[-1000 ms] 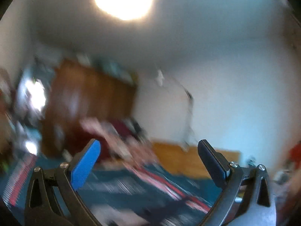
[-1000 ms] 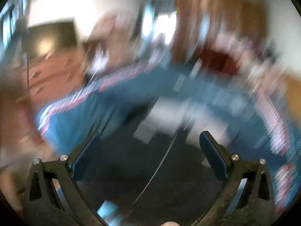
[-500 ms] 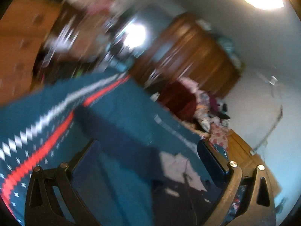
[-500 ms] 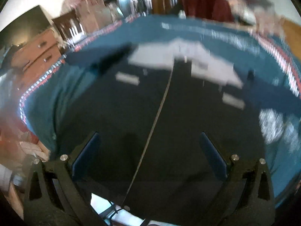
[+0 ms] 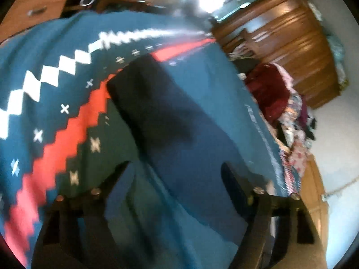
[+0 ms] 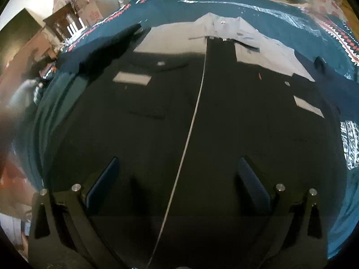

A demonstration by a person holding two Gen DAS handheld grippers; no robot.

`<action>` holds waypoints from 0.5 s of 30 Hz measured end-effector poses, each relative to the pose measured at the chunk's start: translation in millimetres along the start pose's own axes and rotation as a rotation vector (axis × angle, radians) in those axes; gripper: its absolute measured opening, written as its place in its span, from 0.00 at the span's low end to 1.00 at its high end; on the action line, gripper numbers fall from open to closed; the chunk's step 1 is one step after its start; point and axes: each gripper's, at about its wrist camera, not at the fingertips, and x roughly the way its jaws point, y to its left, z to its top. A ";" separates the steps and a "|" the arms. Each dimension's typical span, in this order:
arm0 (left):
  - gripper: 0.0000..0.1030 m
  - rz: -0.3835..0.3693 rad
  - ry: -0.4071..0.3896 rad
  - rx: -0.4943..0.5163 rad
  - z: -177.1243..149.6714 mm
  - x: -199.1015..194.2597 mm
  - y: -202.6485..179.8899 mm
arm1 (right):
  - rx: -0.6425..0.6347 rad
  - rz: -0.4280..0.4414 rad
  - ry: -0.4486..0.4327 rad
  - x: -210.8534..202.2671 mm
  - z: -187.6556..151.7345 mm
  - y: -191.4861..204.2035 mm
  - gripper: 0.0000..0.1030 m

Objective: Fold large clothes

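A large dark jacket [image 6: 235, 116] with a grey yoke and collar lies flat, front up, on a teal patterned blanket [image 6: 224, 4]. Its silver zipper [image 6: 195, 112] runs down the middle. My right gripper [image 6: 177, 170] hovers open just above the jacket's lower front, one finger on each side of the zipper. In the left wrist view one dark sleeve [image 5: 157, 103] stretches across the blanket [image 5: 44, 51]. My left gripper [image 5: 177, 174] is open low over that sleeve's near part, holding nothing.
A wooden wardrobe [image 5: 291, 40] and a heap of red and floral clothes [image 5: 269, 94] stand beyond the bed. A wooden dresser [image 6: 29, 51] and stacked boxes [image 6: 89, 4] are at the left. A blurred hand or sleeve [image 6: 9, 121] shows at the left edge.
Both grippers have swung down from facing the room to just above the jacket. The left one now looks at the sleeve; the right one has dropped closer over the zipper. Both stayed open.
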 end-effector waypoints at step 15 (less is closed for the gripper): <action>0.07 -0.269 -0.071 0.210 -15.6 16.5 -134.0 | 0.092 0.083 -0.069 -6.3 20.1 -30.2 0.67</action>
